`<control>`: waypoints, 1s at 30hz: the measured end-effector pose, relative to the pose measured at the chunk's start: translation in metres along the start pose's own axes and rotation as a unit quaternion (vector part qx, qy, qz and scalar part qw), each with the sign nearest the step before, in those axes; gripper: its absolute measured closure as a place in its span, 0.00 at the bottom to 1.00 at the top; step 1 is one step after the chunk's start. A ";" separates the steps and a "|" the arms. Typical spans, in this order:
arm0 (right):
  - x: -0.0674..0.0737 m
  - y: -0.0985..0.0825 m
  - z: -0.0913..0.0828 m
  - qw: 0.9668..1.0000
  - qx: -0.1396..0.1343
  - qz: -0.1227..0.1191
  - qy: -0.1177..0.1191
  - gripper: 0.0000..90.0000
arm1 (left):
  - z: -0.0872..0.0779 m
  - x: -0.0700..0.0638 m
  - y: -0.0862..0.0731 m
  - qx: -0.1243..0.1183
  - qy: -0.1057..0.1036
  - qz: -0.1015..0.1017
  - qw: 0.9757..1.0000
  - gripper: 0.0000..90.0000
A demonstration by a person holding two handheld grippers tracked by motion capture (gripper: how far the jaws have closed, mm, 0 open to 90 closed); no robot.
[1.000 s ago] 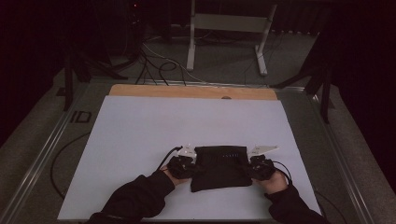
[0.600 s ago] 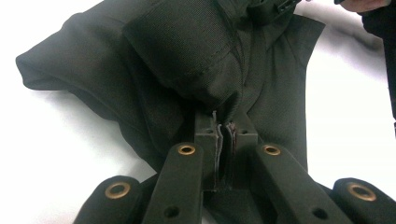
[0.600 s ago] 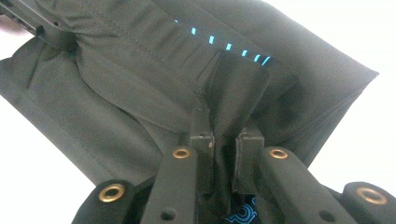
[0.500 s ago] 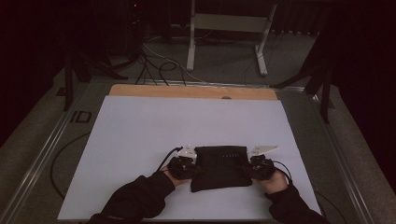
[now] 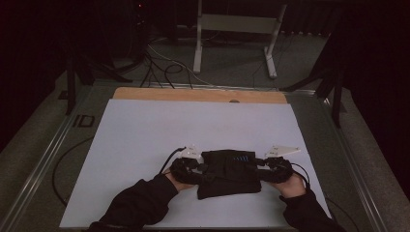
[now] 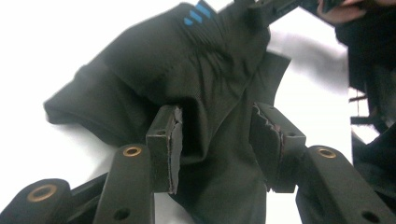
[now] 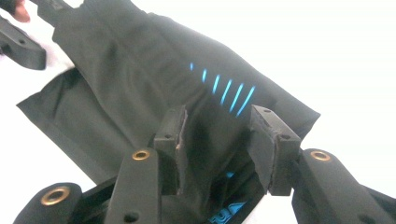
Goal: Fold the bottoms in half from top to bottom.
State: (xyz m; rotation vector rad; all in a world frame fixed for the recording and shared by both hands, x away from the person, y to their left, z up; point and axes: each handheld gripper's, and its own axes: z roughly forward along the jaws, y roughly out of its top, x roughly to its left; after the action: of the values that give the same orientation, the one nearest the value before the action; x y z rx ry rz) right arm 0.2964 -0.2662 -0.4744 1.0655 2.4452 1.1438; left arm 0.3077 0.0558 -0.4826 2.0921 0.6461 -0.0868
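Flanking a folded black garment (image 5: 228, 173) on the white desk (image 5: 145, 130), the left claw (image 5: 205, 170) and right claw (image 5: 258, 166) sit at its two ends.
Both claws have just been opening; the gripper views show cloth bunched between parted jaws, pads (image 6: 176, 140) off it. The right gripper view shows blue stripes (image 7: 224, 91). The high view adds a dark room, floor cables (image 5: 164, 67) and a metal stand (image 5: 237, 24).

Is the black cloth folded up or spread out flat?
Folded: the black cloth with blue stripes lies as a small, thick, layered rectangle on the white table.
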 end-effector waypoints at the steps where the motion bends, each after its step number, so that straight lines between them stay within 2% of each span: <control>1: 0.000 0.001 -0.002 1.000 -0.005 -0.002 -0.005 0.63 | -0.004 0.001 0.002 -0.005 0.001 0.000 1.000 0.61; 7: -0.007 0.011 -0.003 0.999 -0.028 0.004 -0.031 0.68 | -0.018 0.005 0.011 -0.042 0.029 -0.006 0.999 0.67; 9: -0.010 0.015 -0.002 0.999 -0.030 0.004 -0.043 0.76 | -0.017 0.009 0.011 -0.046 0.040 -0.013 0.998 0.73; 10: -0.011 0.016 -0.002 0.998 -0.031 0.006 -0.046 0.77 | -0.016 0.012 0.011 -0.047 0.047 -0.018 0.998 0.76; 12: -0.014 0.017 0.000 0.998 -0.034 0.006 -0.056 0.85 | -0.014 0.016 0.011 -0.051 0.071 -0.029 0.996 0.84; 14: -0.018 0.018 0.003 0.998 -0.030 0.002 -0.064 0.90 | -0.013 0.022 0.011 -0.051 0.084 -0.043 0.994 0.90; 15: -0.019 0.018 0.004 0.998 -0.027 0.006 -0.064 0.93 | -0.012 0.024 0.011 -0.049 0.088 -0.044 0.994 0.94; 17: -0.022 0.018 0.005 0.998 -0.027 0.008 -0.060 0.95 | -0.010 0.027 0.011 -0.047 0.089 -0.047 0.994 0.99; 19: -0.026 0.020 0.012 0.998 -0.020 0.015 -0.059 1.00 | -0.004 0.033 0.011 -0.036 0.095 -0.051 0.994 0.99; 22: -0.031 0.021 0.022 0.998 -0.006 0.012 -0.056 1.00 | 0.004 0.040 0.009 -0.024 0.090 -0.060 0.994 1.00; 25: -0.037 0.020 0.033 0.998 0.011 0.008 -0.057 1.00 | 0.014 0.047 0.007 -0.013 0.082 -0.071 0.994 1.00; 27: -0.041 0.018 0.042 0.998 0.024 0.014 -0.055 1.00 | 0.021 0.049 0.005 -0.007 0.069 -0.077 0.995 1.00; 30: -0.046 0.013 0.051 0.998 0.042 0.020 -0.053 1.00 | 0.028 0.050 0.002 0.003 0.062 -0.079 0.995 1.00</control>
State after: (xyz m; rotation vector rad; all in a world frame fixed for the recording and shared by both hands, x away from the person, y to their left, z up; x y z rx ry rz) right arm 0.3601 -0.2640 -0.5021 1.1717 2.4182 0.9776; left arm 0.3568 0.0540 -0.5124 2.0608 0.8877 -0.0477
